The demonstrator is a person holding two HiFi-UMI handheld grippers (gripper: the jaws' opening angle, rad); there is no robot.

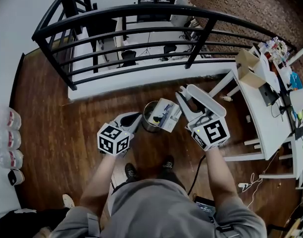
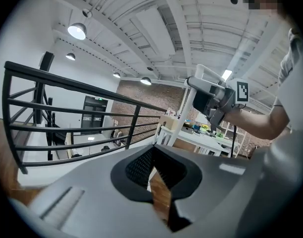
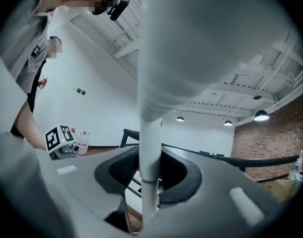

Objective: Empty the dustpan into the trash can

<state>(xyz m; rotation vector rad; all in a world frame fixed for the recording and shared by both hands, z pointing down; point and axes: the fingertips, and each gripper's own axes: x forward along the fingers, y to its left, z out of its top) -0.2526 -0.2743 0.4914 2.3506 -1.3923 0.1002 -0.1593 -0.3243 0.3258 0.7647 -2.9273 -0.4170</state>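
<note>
The dustpan (image 1: 165,114) hangs tilted over the trash can (image 1: 147,125) at the middle of the frame. Your right gripper (image 1: 183,95) clamps its handle (image 3: 150,152) between the jaws. Your left gripper (image 1: 135,119), just left of the can, is closed to a thin slit and holds nothing.

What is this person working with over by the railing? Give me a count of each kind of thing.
Tongs: 2, the left tongs and the right tongs
Dustpan: 1
Trash can: 1
Total: 4
</note>
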